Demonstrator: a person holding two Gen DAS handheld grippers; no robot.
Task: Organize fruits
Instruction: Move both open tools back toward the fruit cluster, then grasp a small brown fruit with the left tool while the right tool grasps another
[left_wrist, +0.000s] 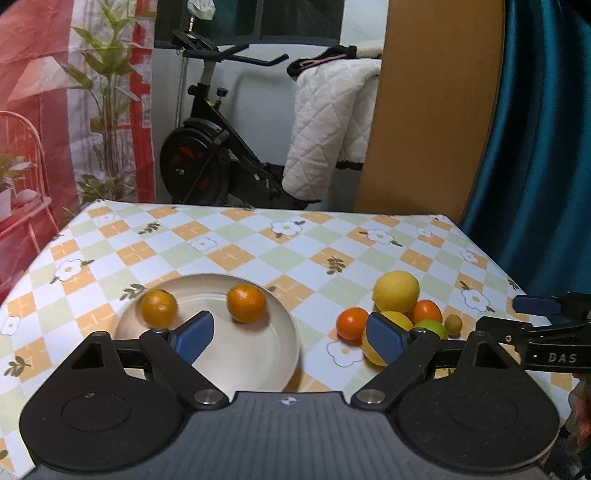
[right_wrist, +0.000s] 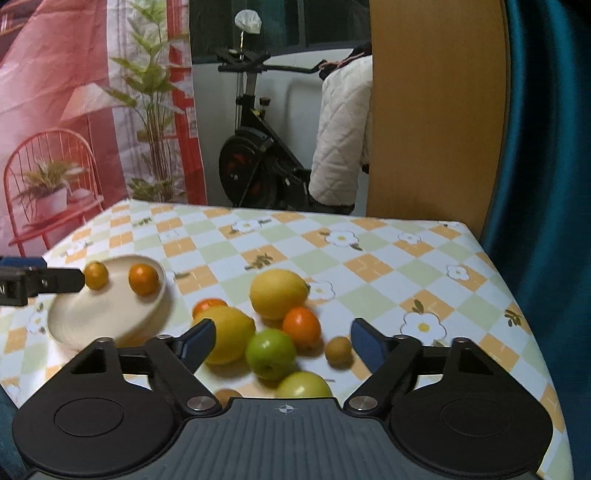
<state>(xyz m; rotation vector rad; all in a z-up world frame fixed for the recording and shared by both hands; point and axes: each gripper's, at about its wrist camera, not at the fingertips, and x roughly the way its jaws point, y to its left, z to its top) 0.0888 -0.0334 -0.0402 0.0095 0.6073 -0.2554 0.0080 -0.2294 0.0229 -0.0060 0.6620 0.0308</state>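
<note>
Fruit lay in two groups on the checked table (left_wrist: 258, 243). In the left wrist view, the left gripper (left_wrist: 291, 338) stood wide with nothing between its blue pads, low over a pale plate (left_wrist: 280, 354) that already carried two small oranges (left_wrist: 246, 304). To the right of the plate sat the loose pile: a big lemon (left_wrist: 396, 291) at the back and small oranges, a second lemon and a green fruit crowded against it. In the right wrist view, the right gripper (right_wrist: 282, 341) was open at a middle width and empty, low over that pile, with a green apple (right_wrist: 270, 353) and a small orange (right_wrist: 301, 328) between its fingers but not touched. These fruits were probably firm, round and smooth, so they would roll or slip easily. I judged that the pads should close across the widest part of one fruit, gently, and that a fruit at the edge of the pile was the easier choice, because neighbours touching each other could be pushed away.
</note>
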